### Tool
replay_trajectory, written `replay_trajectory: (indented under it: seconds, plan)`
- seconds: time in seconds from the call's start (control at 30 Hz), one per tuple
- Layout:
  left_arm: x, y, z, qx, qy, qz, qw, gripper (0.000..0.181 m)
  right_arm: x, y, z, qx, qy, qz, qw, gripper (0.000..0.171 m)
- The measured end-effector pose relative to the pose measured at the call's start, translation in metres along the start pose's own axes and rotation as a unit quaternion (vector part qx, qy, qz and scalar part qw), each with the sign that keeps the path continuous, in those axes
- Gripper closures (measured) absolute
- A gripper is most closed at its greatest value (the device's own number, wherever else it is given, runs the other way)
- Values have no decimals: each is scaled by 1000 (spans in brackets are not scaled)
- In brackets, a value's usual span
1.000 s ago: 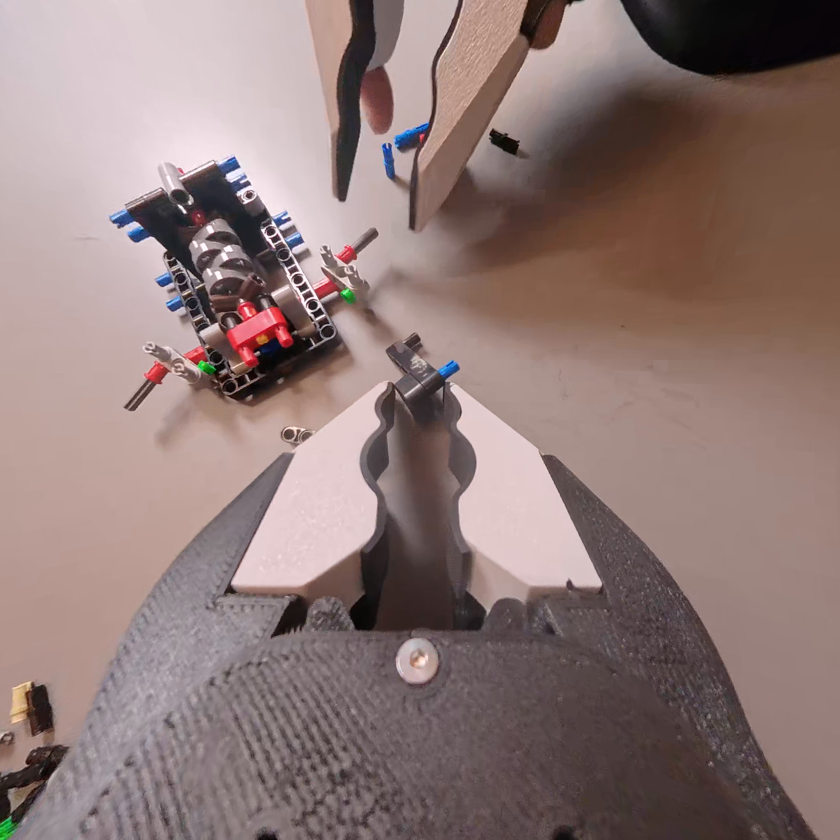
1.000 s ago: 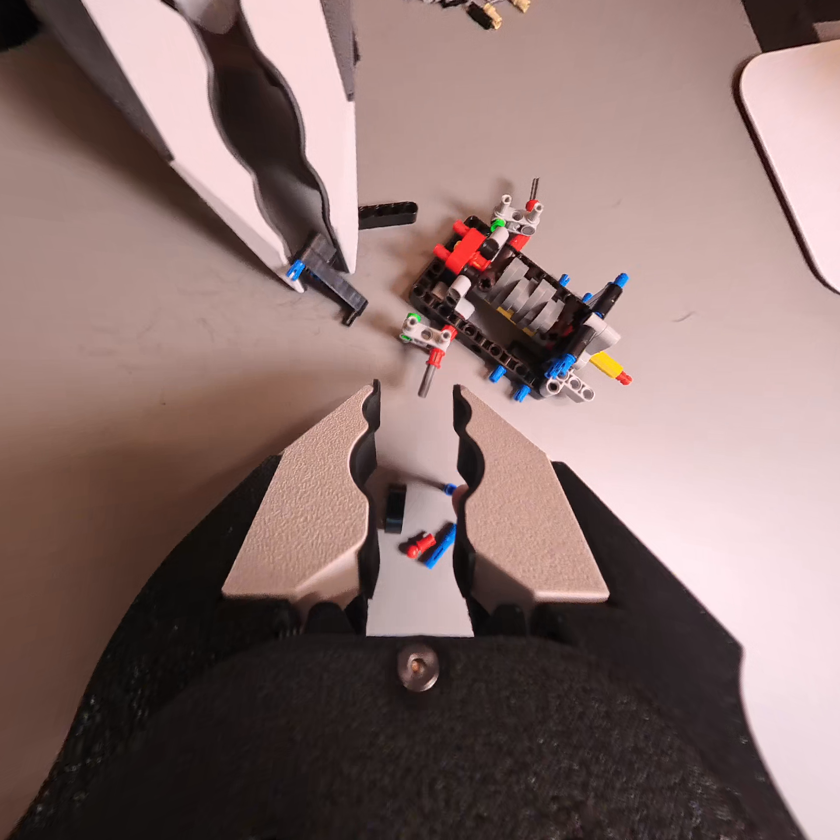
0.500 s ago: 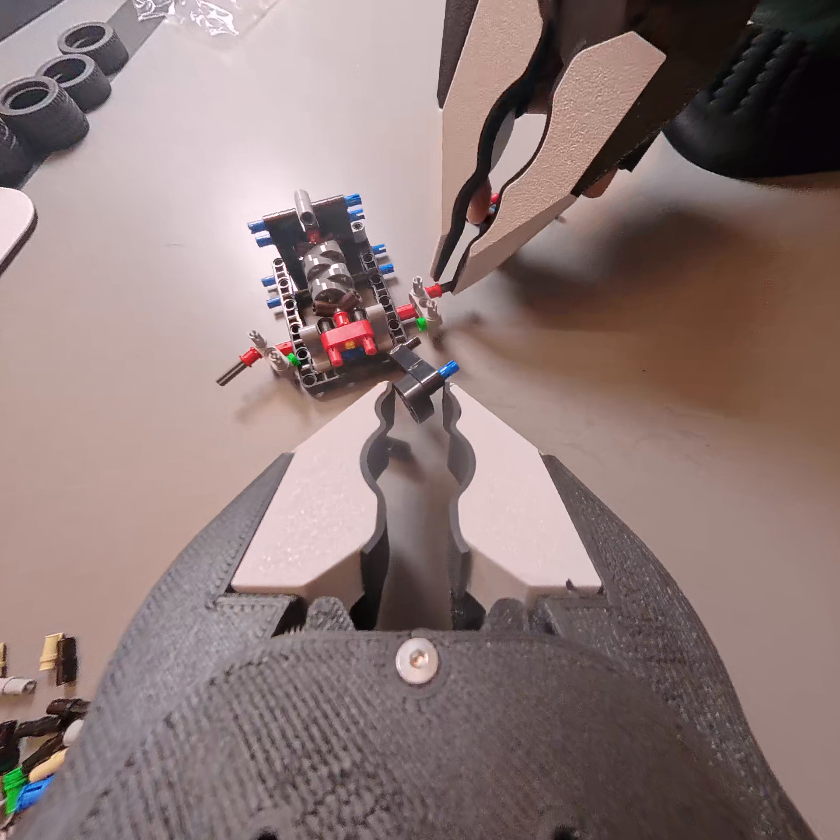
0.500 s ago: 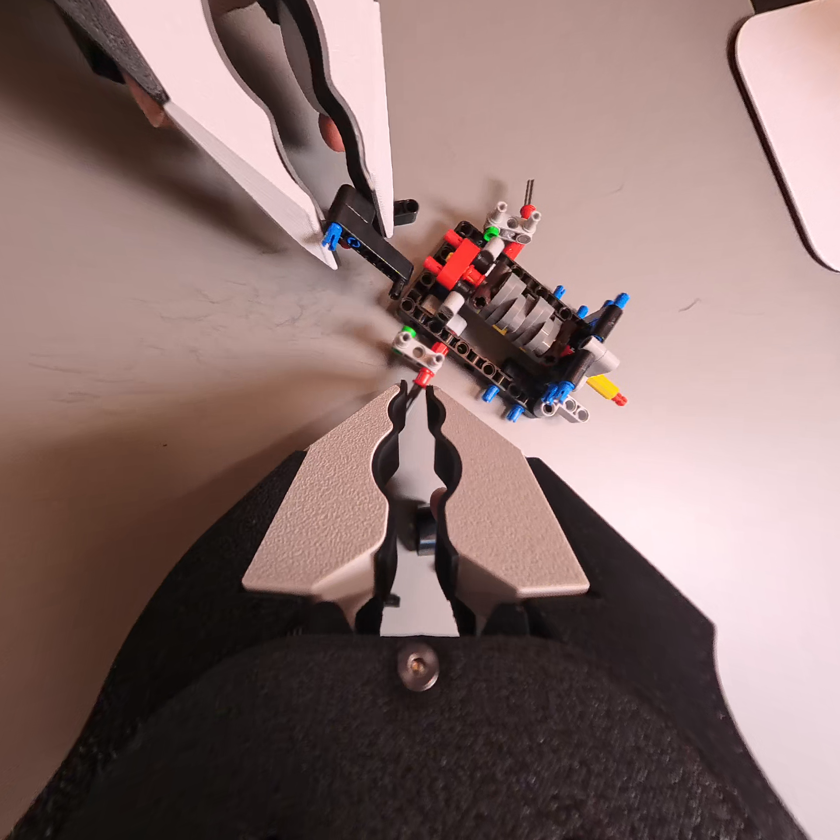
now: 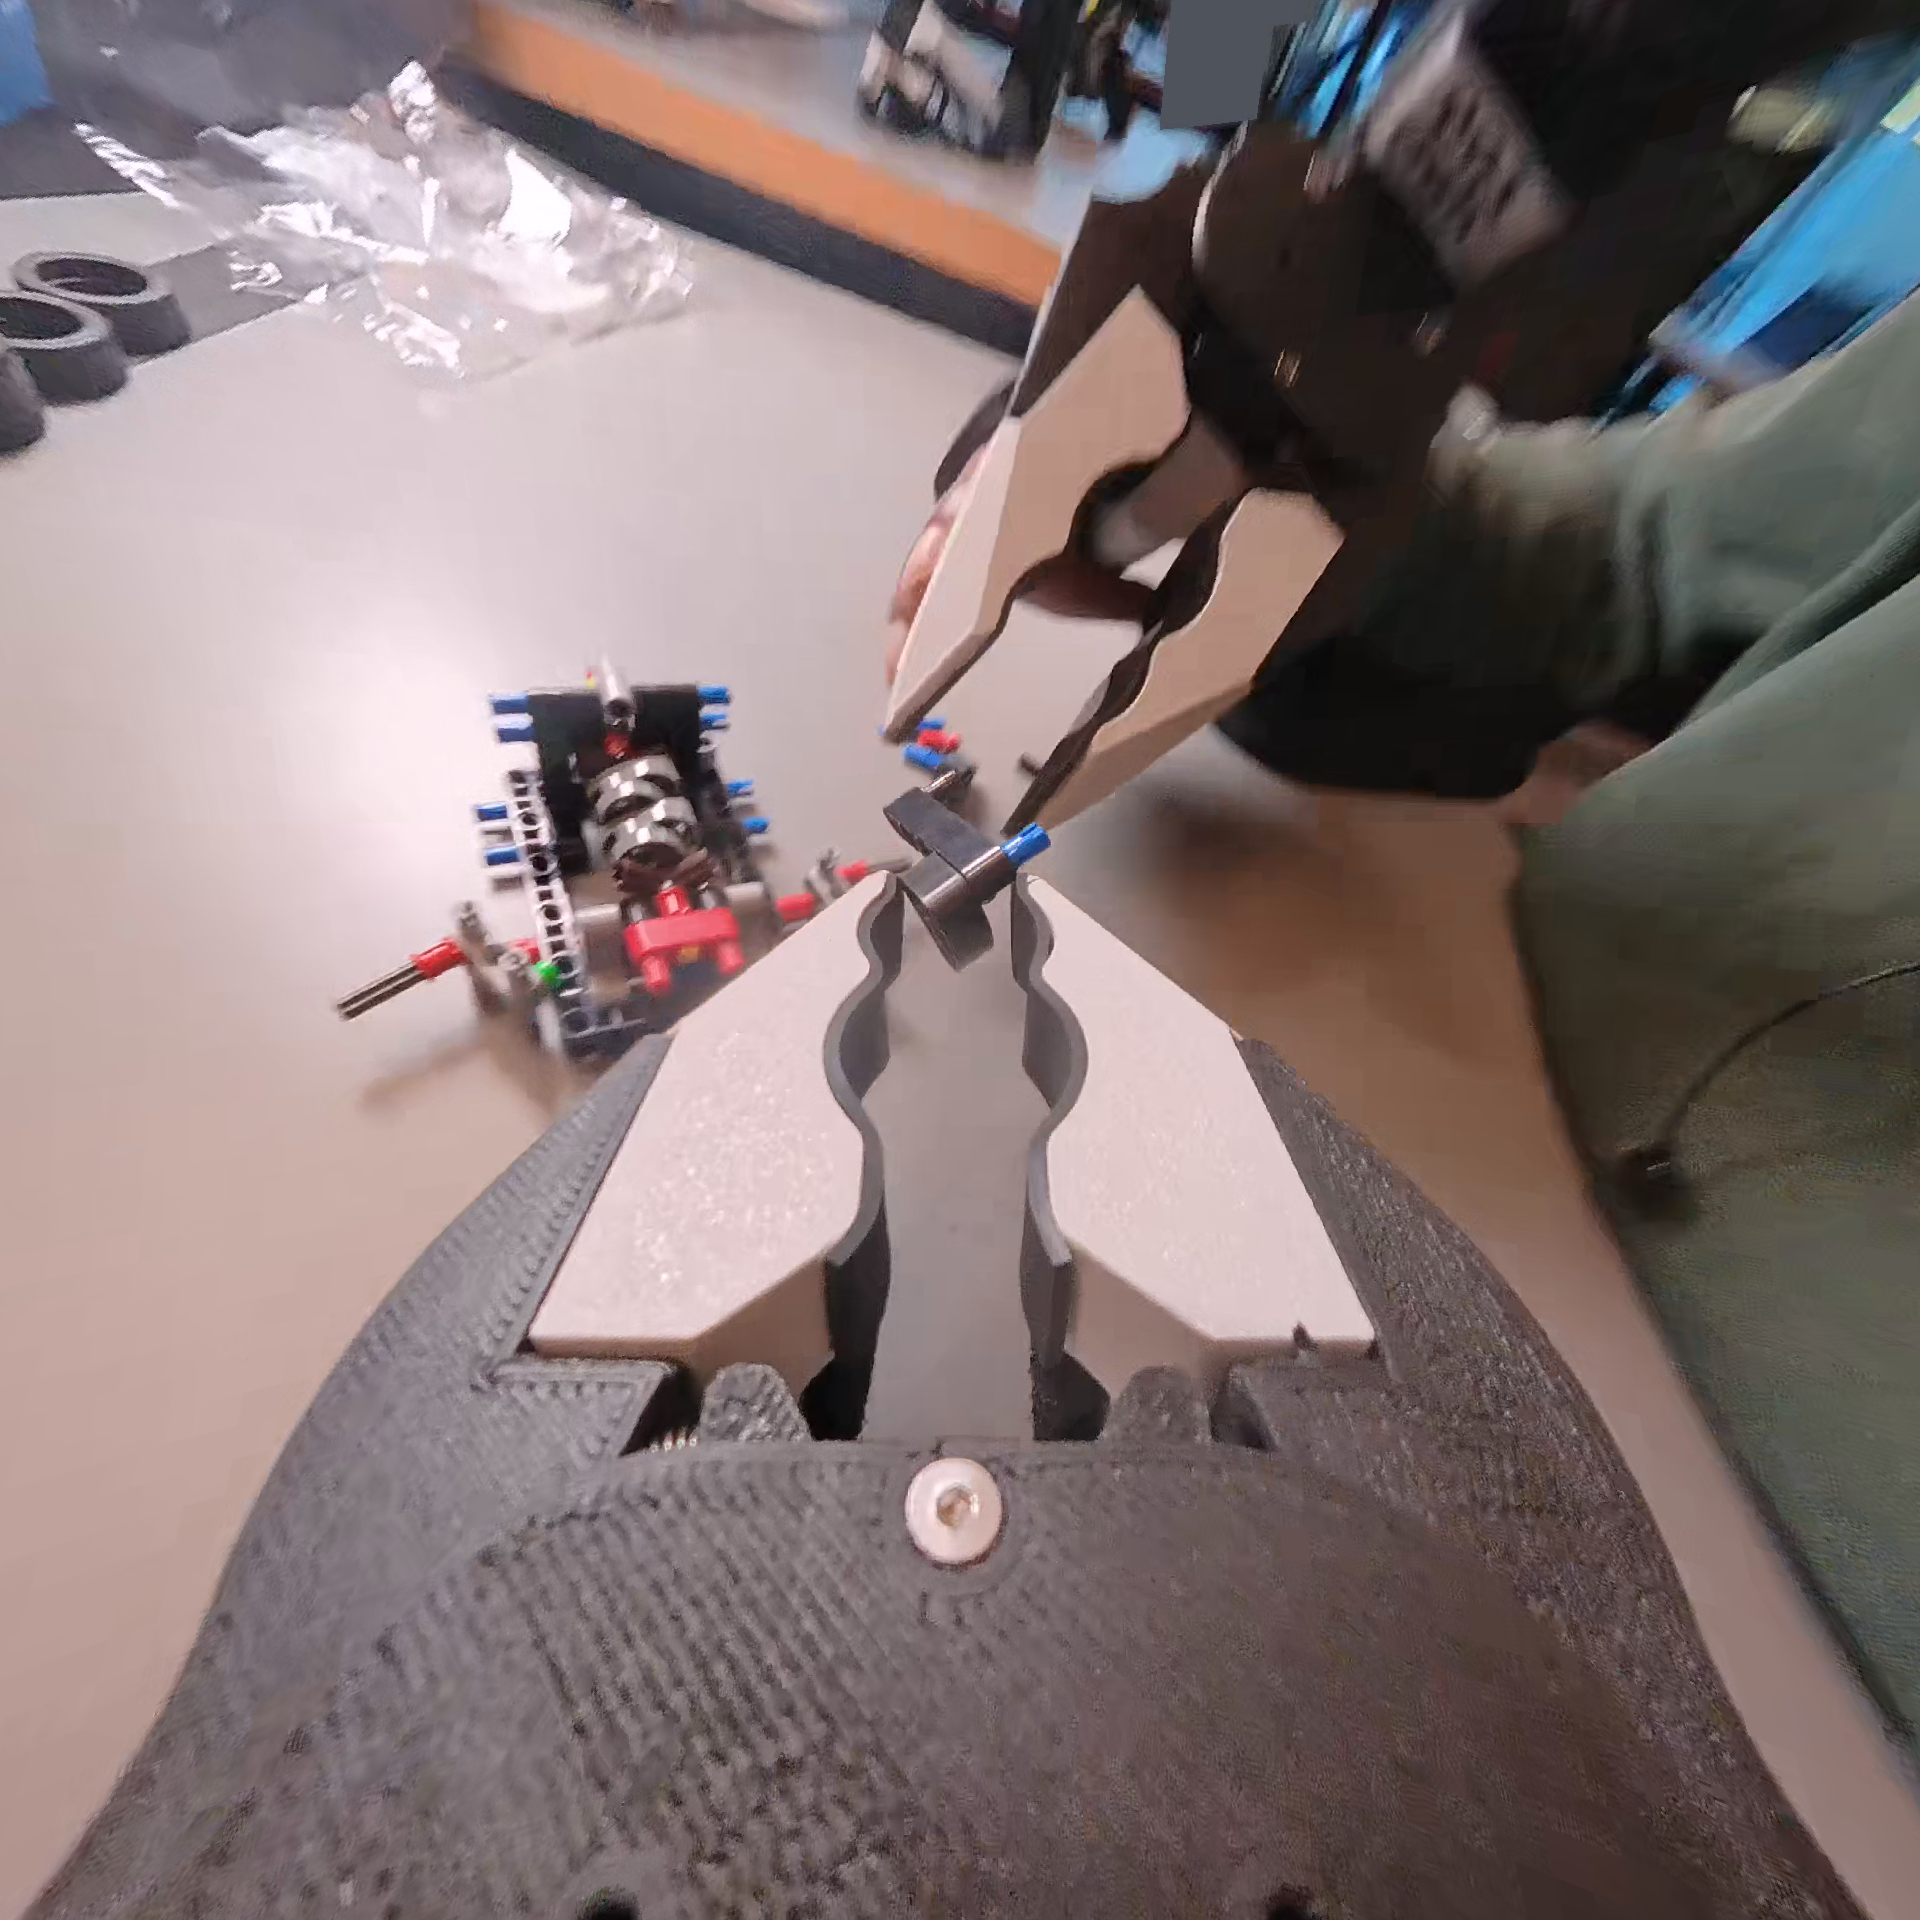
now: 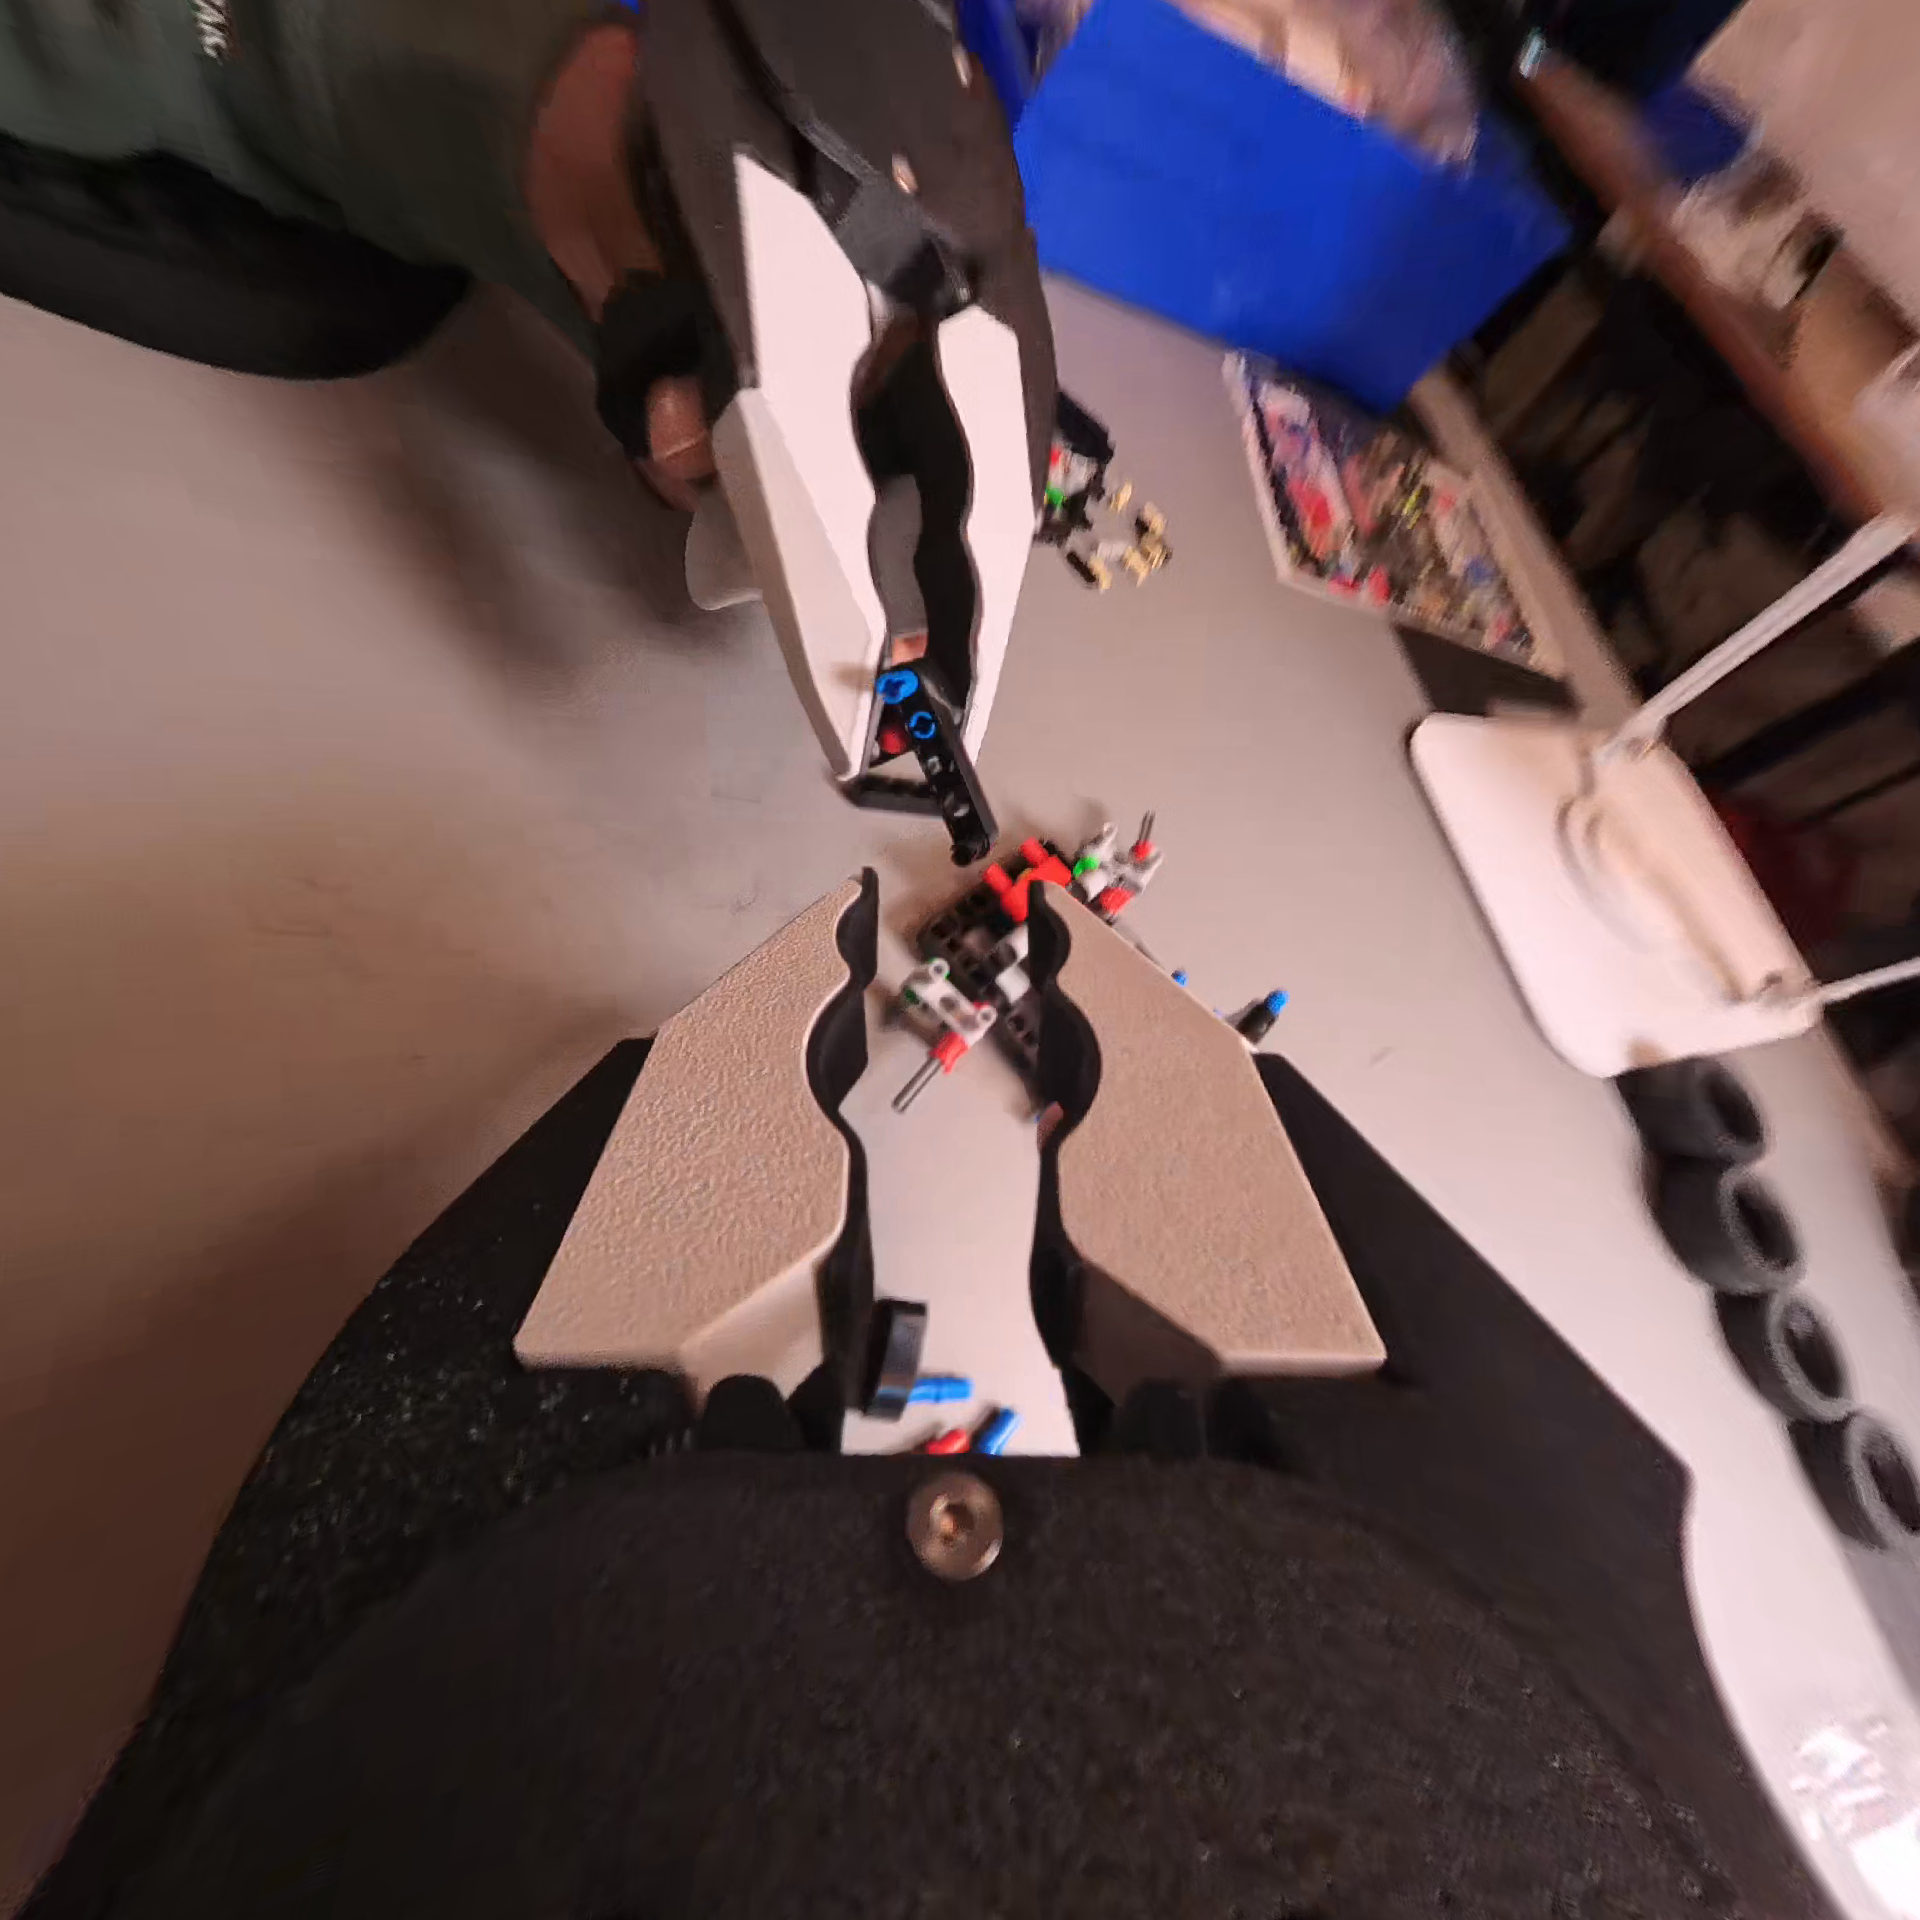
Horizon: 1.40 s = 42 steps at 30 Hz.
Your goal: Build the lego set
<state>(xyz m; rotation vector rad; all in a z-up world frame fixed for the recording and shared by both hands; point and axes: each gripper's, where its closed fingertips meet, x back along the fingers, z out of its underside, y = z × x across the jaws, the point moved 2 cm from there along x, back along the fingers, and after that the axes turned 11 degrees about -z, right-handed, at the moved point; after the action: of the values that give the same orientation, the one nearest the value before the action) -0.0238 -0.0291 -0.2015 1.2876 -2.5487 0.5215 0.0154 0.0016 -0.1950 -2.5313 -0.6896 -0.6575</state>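
Note:
The part-built lego chassis (image 5: 623,862), black with grey gears, a red piece and blue pins, lies on the beige table; it also shows between my right fingers in the right wrist view (image 6: 982,940). My left gripper (image 5: 951,899) is shut on a black beam with a blue pin (image 5: 951,883), held above the table just right of the chassis; the beam also shows in the right wrist view (image 6: 925,753). My right gripper (image 6: 951,896) is open and empty, above the chassis' near end. In the left wrist view the right gripper (image 5: 961,774) hangs just beyond the beam.
Loose pins (image 5: 930,743) and a black piece (image 6: 896,1351) lie on the table under the right gripper. Black tyres (image 5: 73,322) and a plastic bag (image 5: 416,229) lie far left. A white tray (image 6: 1590,894), a booklet (image 6: 1382,509) and small parts (image 6: 1112,530) lie beyond.
My right gripper has opened and drawn back from the chassis' red axle end. Both grippers have tilted up, so the room shows. The left gripper still holds the black beam.

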Motion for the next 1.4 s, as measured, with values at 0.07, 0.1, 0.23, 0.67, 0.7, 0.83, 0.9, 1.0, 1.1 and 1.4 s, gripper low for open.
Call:
replay_trajectory:
  seconds: [0.07, 0.1, 0.23, 0.67, 0.7, 0.83, 0.9, 1.0, 1.1, 1.4]
  plan:
    - [3, -2, -10, 57, -28, 33, 997, 163, 2, 0, -6, 31, -35, 13, 999, 146]
    - [4, -2, -14, 84, -38, 46, 995, 163, 4, 0, -10, 38, -51, 17, 998, 147]
    - [4, -9, -21, 133, -55, 96, 985, 163, 7, -2, -17, 62, -76, 36, 994, 152]
    - [-6, -3, -8, 87, -22, 40, 995, 154, 13, -4, 1, 13, -65, -3, 998, 167]
    - [-7, 6, -7, 71, -21, 3, 997, 153, 15, -7, 5, 8, -58, 3, 998, 167]
    - [-5, 46, 6, -30, 23, -161, 986, 138, 21, -21, 20, -11, -35, 25, 999, 167]
    - [-6, 54, 13, -66, 50, -197, 977, 130, 23, -25, 24, -15, -27, 35, 999, 167]
    - [-14, 52, 21, -65, 82, -192, 976, 118, 23, -27, 28, -19, -22, 37, 999, 167]
    - [-22, 52, 26, -76, 109, -188, 973, 114, 21, -27, 30, -21, -16, 35, 999, 167]
    - [-28, 58, 30, -115, 141, -170, 969, 141, 19, -27, 34, -35, -21, 27, 999, 167]
